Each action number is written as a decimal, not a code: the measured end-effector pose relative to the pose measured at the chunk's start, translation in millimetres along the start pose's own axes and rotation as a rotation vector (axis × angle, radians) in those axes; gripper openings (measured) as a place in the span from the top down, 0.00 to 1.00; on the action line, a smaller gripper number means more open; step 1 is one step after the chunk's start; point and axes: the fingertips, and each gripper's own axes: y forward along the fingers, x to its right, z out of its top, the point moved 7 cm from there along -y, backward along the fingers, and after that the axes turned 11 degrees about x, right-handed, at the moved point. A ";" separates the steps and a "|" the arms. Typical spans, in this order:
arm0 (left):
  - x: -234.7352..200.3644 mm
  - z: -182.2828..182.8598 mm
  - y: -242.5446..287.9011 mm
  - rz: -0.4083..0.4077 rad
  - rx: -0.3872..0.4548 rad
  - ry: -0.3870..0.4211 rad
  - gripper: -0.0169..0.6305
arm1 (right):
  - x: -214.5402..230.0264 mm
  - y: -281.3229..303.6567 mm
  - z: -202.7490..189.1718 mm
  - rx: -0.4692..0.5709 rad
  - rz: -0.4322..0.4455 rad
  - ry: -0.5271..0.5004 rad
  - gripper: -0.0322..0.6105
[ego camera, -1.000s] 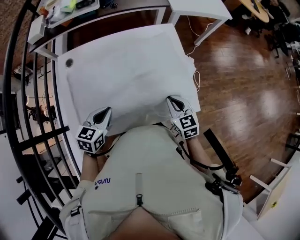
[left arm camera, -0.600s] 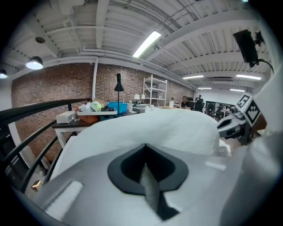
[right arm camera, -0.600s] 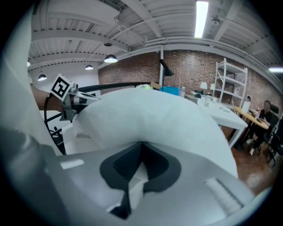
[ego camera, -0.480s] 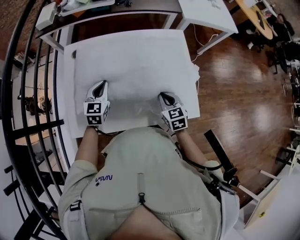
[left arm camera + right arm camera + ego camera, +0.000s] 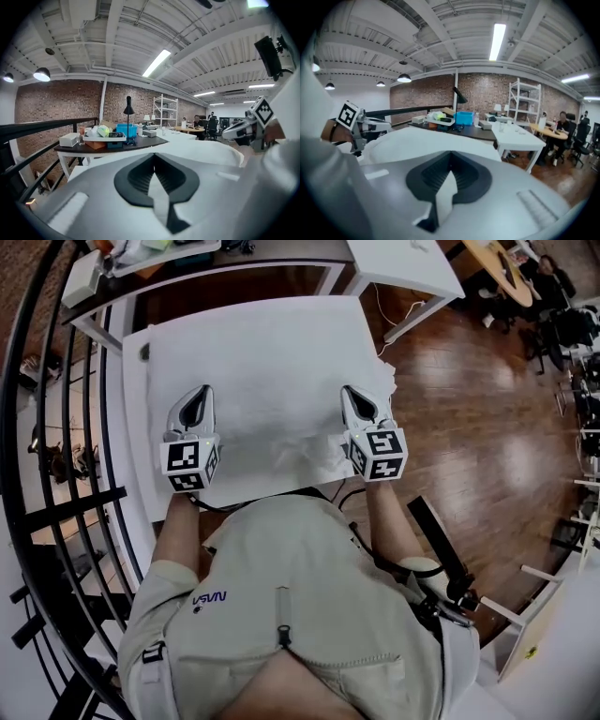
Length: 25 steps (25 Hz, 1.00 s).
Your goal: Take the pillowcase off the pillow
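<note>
Left gripper [image 5: 196,405] and right gripper [image 5: 360,407] are each clamped shut on the near edge of the white pillowcase [image 5: 267,357], well apart

From the head we are looking steeply down past our chest [image 5: 281,596] onto the pillowcase [image 5: 262,362], with the left tool [image 5: 199,395] and right tool [image 5: 353,395] close below. Each tool's camera is riding just behind its jaws, facing almost level across the pillowcase toward the dark tabletop [image 5: 112,142] and brick wall [image 5: 56,103]. All three views are sharing that tabletop; each tool view is catching the other tool.
</note>
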 end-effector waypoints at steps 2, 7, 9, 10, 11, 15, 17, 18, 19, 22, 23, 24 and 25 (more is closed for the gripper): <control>0.2 8.6 6.6 -0.019 0.019 0.016 0.96 | 8.9 22.0 5.3 0.007 -0.041 -0.007 0.95; 7.1 2.3 9.1 -0.057 -0.029 0.030 0.96 | 2.0 76.4 -36.3 -0.210 -0.028 -0.095 0.95; 9.6 1.5 4.6 -0.055 -0.029 0.036 0.96 | 2.5 86.0 -52.2 -0.237 -0.029 -0.113 0.95; 10.3 2.0 1.7 -0.046 -0.025 0.038 0.96 | 3.5 87.6 -54.4 -0.228 -0.027 -0.109 0.95; 11.0 2.9 -2.0 -0.035 -0.019 0.037 0.96 | 4.2 87.5 -53.8 -0.211 -0.023 -0.101 0.94; 15.2 10.2 -18.5 0.021 0.005 0.033 0.96 | 7.4 75.1 -42.0 -0.134 -0.019 -0.053 0.95; 22.5 17.0 -26.2 0.059 0.021 0.022 0.96 | 4.6 61.7 -29.3 -0.082 0.005 -0.025 0.95; 28.4 21.9 -29.9 0.075 0.032 0.017 0.96 | 3.0 54.2 -21.5 -0.049 0.022 -0.013 0.94; 36.0 27.0 -33.7 0.090 0.044 0.014 0.96 | 1.7 46.0 -13.6 -0.011 0.040 -0.005 0.94; 69.4 37.8 -45.0 0.120 0.076 0.001 0.96 | 3.4 11.8 1.7 0.082 0.080 -0.005 0.95; 80.5 39.6 -50.0 0.130 0.083 -0.001 0.96 | 3.0 -0.7 3.2 0.104 0.089 0.000 0.94; 89.5 41.3 -56.3 0.143 0.088 0.002 0.96 | 0.3 -12.0 3.8 0.127 0.096 0.011 0.95; 97.0 43.2 -63.9 0.157 0.092 0.012 0.96 | -4.2 -22.0 4.0 0.155 0.102 0.027 0.95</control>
